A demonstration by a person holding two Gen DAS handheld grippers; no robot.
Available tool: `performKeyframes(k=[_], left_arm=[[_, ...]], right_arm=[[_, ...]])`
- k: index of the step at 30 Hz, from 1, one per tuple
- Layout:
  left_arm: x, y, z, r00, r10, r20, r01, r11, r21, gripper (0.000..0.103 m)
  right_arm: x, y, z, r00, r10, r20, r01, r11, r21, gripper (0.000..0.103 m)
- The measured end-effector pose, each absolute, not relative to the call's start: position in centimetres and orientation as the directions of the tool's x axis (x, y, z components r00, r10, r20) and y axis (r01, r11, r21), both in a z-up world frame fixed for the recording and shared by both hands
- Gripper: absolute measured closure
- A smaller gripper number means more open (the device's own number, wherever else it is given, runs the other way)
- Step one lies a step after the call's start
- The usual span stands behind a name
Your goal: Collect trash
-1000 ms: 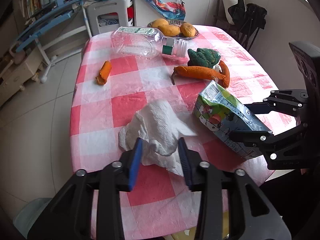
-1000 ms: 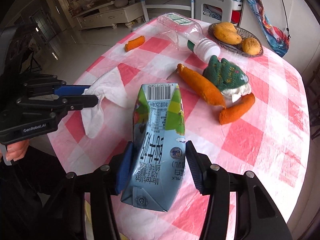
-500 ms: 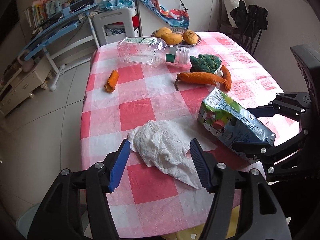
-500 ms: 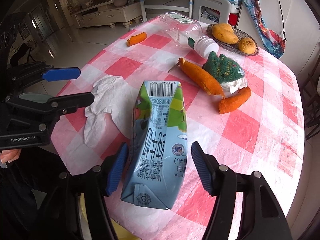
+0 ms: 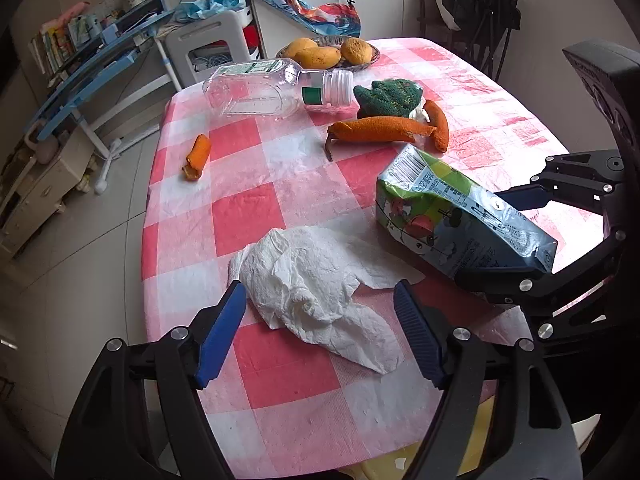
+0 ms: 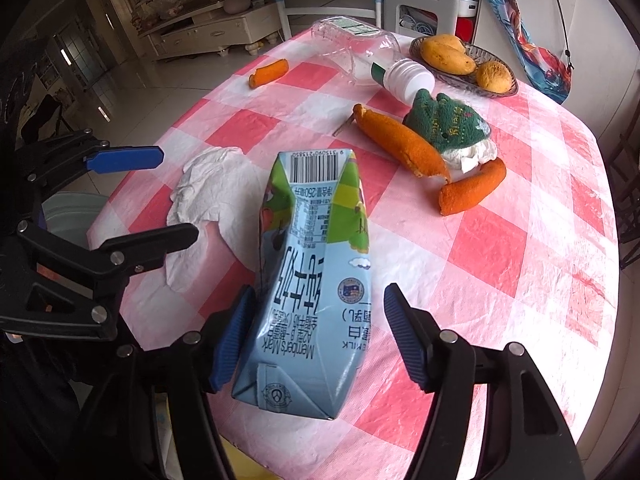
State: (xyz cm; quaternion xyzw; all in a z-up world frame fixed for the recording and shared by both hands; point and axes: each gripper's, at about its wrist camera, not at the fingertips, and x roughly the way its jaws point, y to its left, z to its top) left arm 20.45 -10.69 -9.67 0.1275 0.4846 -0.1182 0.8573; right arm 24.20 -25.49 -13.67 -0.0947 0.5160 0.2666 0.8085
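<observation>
Lying flat near the table (image 5: 188, 208) edge, the tissue (image 5: 316, 284) is sitting between the left gripper (image 5: 320, 328) pads, which are spread wide and have just been opening, touching nothing. Any pinch from here is risking only a loose fold, so the sheet could be slipping free or dragging off the edge. Further right, the carton (image 6: 312, 280) is lying tilted between the right gripper (image 6: 316, 340) pads; these have also just been opening, the left pad (image 6: 232, 340) looking close against the carton's side, the right one clear. With so little support, the crumpled carton could be sliding or tipping toward the near edge.
</observation>
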Motion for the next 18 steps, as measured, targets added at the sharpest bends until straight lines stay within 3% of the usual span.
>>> performKeyframes(k=[15,16,18], left_arm=[[21.7,-10.8,-12.1,0.438,-0.042,-0.898,0.297,0.95,0.1,0.03],[21.7,-10.7,-12.1,0.435,-0.053,-0.899,0.301,0.949,0.089,0.032],[21.7,-10.8,-11.9,0.429,-0.1,-0.898,0.32,0.946,0.047,0.06]], right_arm=[[24.1,-25.5,-14.3,0.301,0.362,-0.883,-0.523,0.836,0.164,0.044],[24.1,-25.5,-14.3,0.301,0.363,-0.882,-0.522,0.836,0.166,0.044],[24.1,-25.7,-14.3,0.304,0.368,-0.879,-0.518,0.838,0.171,0.044]])
